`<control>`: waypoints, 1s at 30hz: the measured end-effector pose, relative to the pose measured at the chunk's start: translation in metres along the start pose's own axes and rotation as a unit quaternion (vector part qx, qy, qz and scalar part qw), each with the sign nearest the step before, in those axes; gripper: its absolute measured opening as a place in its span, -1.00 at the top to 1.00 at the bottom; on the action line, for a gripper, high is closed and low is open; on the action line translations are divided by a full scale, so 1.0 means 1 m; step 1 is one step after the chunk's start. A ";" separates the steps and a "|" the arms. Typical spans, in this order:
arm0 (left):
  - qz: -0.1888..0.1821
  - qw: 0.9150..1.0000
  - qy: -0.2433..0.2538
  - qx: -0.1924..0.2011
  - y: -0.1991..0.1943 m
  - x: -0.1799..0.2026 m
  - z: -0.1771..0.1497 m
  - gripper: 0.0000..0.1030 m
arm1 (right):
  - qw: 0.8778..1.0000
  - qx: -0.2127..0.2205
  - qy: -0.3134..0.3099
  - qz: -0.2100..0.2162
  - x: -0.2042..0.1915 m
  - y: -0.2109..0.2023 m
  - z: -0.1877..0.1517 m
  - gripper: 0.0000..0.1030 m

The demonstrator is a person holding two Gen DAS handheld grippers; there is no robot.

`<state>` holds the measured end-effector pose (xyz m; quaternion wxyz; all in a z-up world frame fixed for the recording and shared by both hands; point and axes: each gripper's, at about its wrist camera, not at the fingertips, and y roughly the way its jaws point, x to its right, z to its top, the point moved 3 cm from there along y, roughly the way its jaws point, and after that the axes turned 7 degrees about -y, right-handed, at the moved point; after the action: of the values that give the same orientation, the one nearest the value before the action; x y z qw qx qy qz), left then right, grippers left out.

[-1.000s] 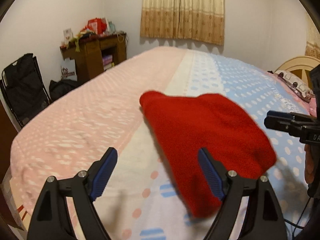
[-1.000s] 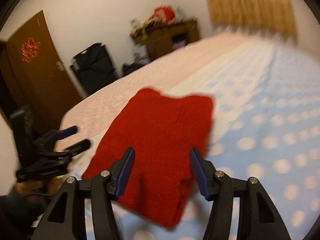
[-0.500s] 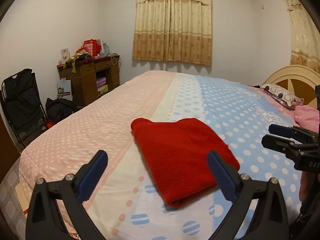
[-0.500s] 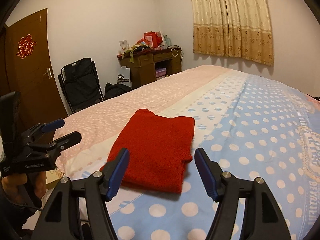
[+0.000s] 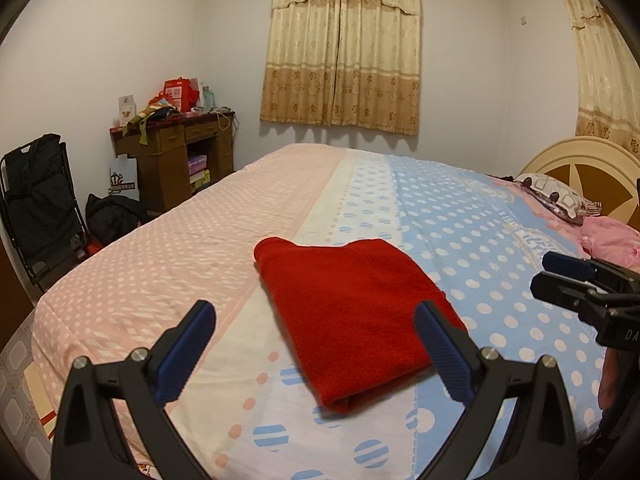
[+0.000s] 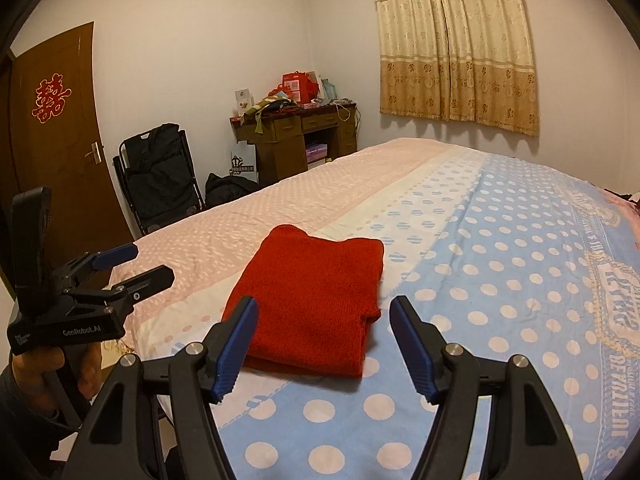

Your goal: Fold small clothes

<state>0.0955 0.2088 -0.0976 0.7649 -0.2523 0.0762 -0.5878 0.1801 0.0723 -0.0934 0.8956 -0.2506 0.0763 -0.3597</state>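
The left tool [image 5: 314,334] hangs above the near edge of the bed [image 5: 460,216], its blue-padded jaws spread wide with nothing between them, while the right tool [image 6: 324,330] hovers beside it, jaws parted and likewise empty. Just beyond both tools lies the red garment [image 5: 352,316], folded into a neat rectangle and resting flat on the bed, straddling the cream band where the pink dotted half of the cover meets the blue dotted half; neither tool touches it. A person's hand [image 6: 38,372] grips the handle of the left tool at the bed's near corner. Off the pink side of the bed stand a dark wooden counter [image 5: 172,152] piled with red boxes and cloth, a black folding chair [image 5: 38,204] and a black bag [image 5: 114,216] on the floor, with a brown door [image 6: 60,132] bearing a red paper ornament farther round. Beyond the far side of the bed, beige patterned curtains [image 5: 344,48] hang closed; at the bed's head sit a cream headboard [image 5: 584,168] and pink bedding [image 5: 612,238].
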 end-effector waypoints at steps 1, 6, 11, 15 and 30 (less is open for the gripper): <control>0.001 1.000 0.000 -0.001 0.000 0.000 0.000 -0.97 | 1.000 0.000 0.000 0.000 0.000 -0.001 0.000 -0.34; 0.000 1.000 0.001 -0.001 0.000 0.000 -0.001 -0.98 | 1.000 -0.001 0.002 -0.001 -0.002 -0.001 -0.001 -0.35; 0.000 1.000 0.001 0.000 0.000 0.001 -0.001 -0.98 | 1.000 0.000 0.005 -0.001 -0.004 -0.002 -0.001 -0.35; 0.000 1.000 0.001 -0.001 -0.001 0.002 -0.002 -0.98 | 1.000 0.000 0.004 0.000 -0.003 -0.002 -0.001 -0.35; -0.002 1.000 0.002 -0.001 -0.001 0.005 -0.002 -0.98 | 1.000 -0.001 0.013 0.004 -0.008 -0.003 -0.005 -0.35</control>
<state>0.0957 0.2032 -0.0982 0.7632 -0.2521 0.0781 -0.5899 0.1712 0.0739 -0.0967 0.8957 -0.2465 0.0895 -0.3592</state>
